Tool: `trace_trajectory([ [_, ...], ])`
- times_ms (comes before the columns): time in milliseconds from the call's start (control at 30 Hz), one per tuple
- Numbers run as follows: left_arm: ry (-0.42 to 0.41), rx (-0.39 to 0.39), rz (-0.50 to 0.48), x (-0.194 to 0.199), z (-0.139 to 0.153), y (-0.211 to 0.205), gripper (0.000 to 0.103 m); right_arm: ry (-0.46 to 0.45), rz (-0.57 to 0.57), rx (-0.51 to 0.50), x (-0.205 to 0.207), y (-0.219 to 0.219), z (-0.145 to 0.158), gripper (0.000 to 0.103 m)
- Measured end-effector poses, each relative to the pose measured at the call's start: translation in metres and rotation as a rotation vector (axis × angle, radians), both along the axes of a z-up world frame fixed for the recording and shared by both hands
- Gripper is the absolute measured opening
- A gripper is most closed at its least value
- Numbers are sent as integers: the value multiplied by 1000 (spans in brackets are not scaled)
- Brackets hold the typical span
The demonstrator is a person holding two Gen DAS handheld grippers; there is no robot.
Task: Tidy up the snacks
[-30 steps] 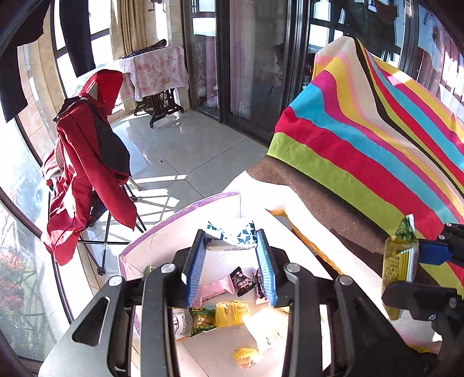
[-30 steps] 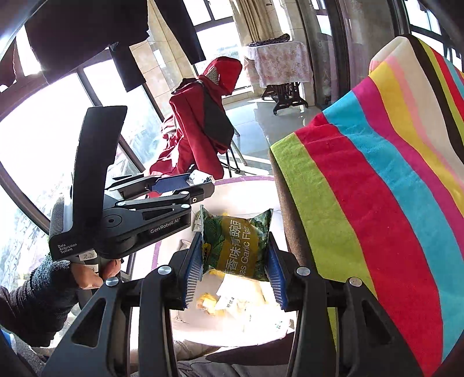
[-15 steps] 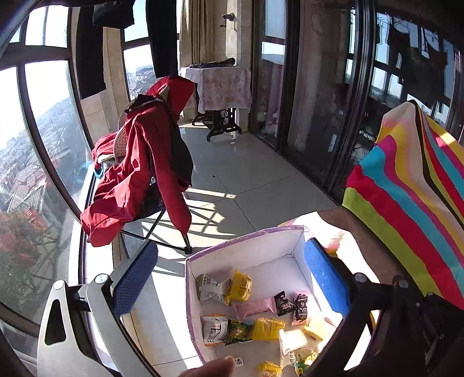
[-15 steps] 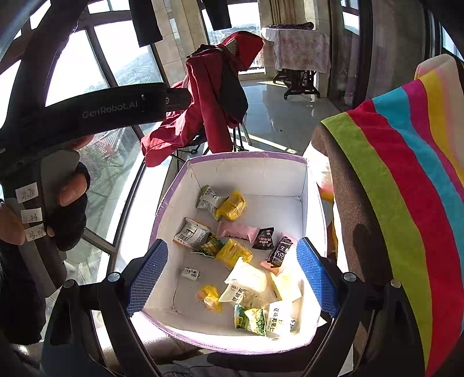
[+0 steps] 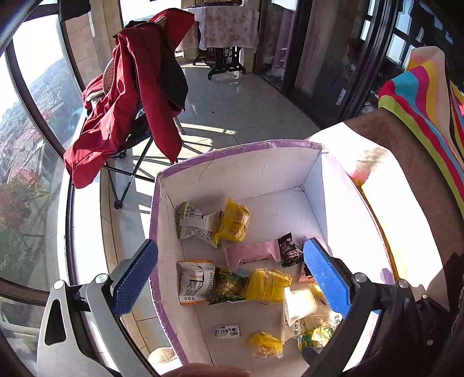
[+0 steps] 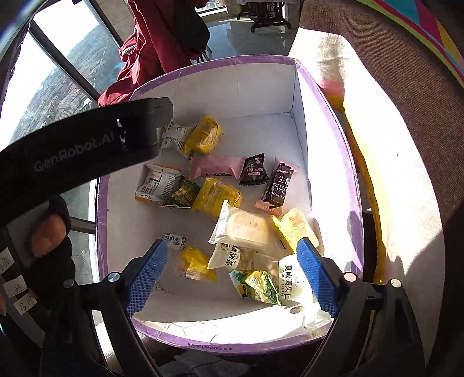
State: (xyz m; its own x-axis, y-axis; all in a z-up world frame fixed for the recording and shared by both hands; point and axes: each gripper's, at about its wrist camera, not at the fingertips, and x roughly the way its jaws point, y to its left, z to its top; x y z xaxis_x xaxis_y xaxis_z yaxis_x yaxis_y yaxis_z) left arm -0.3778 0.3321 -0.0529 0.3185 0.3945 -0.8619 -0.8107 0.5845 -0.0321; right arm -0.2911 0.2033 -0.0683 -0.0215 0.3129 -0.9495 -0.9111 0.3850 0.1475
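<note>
Both tongs are spread wide and nothing is pinched between them: the left gripper (image 5: 230, 268) is held over the near left part of the white box (image 5: 246, 171), and the right gripper (image 6: 232, 272) is held over its near end. The box, edged in purple, is seen standing beside a brown surface (image 6: 406, 145) over which a striped cloth (image 5: 420, 95) is draped. The snacks are spread loosely over the box floor: a pink packet (image 6: 216, 166) near the middle, a dark chocolate packet (image 6: 279, 185) to its right, a yellow packet (image 6: 204, 136) towards the far wall, and a green packet (image 6: 256, 285) close to the near wall. A tiled floor (image 5: 240, 116) is lit by sun beyond the box, a red jacket (image 5: 121, 95) is hung over a folding chair, and a cloth-covered table (image 5: 226, 26) is placed further back by tall windows.

A second ago a green packet was pinched in the right gripper and a white-and-blue packet in the left; both have since been released and the tongs opened. Both cameras have been tipped downward since then, so that more of the box interior is shown.
</note>
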Motion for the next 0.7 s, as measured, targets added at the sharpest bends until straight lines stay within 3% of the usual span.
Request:
trace_trajectory([
  [700,-7,-35,12,0,-8,1,101,-1,-24,-16,-2,-1,-7,87],
])
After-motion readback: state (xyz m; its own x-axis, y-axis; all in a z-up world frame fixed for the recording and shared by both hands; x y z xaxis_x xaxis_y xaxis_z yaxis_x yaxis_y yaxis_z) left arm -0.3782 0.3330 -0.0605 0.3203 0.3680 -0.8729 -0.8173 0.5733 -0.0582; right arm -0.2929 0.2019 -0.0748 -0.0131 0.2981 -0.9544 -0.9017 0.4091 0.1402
